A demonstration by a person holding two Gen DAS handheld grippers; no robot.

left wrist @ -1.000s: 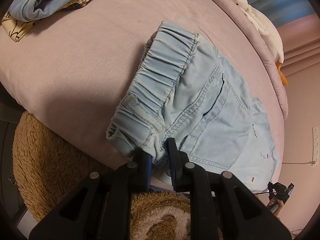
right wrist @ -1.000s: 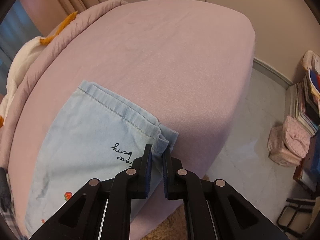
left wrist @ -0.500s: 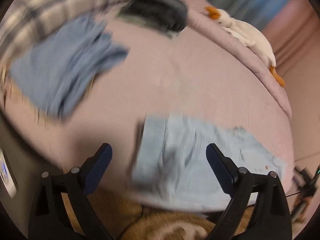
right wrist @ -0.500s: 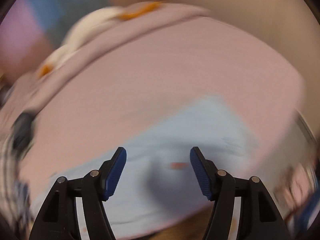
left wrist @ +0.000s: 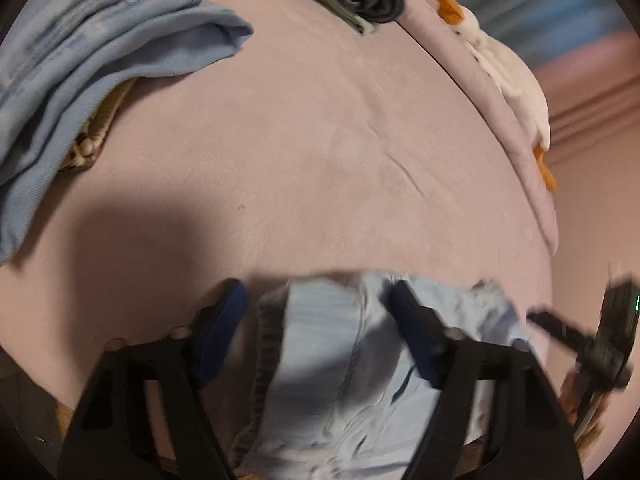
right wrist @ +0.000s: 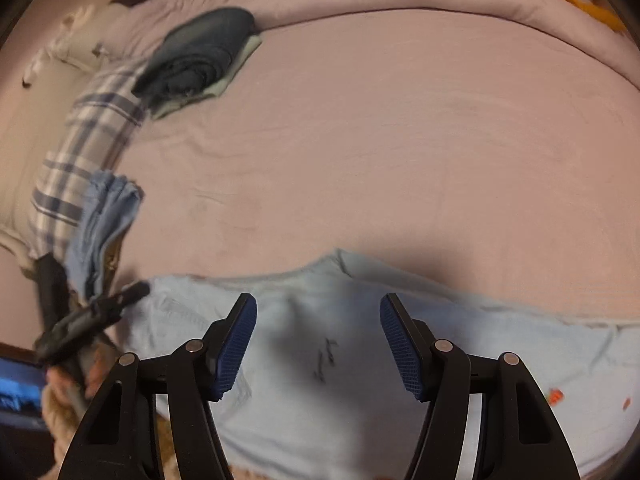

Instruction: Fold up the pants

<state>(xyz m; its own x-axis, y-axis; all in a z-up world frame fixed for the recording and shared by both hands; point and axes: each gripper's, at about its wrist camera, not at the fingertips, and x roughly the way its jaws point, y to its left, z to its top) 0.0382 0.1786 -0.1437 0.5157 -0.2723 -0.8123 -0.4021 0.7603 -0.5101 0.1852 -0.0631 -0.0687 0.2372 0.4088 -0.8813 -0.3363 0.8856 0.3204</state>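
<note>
Pale blue denim pants, folded flat along near bed edge

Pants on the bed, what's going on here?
A person with a handheld gripper in each hand is folding light blue pants on a pink bed. At this moment neither one holds the fabric: the left gripper and right gripper both hover over the pants with jaws wide open. The pants lie along the near edge of the bed. Other clothes, a blue pile and a dark folded stack, sit further back.
</note>
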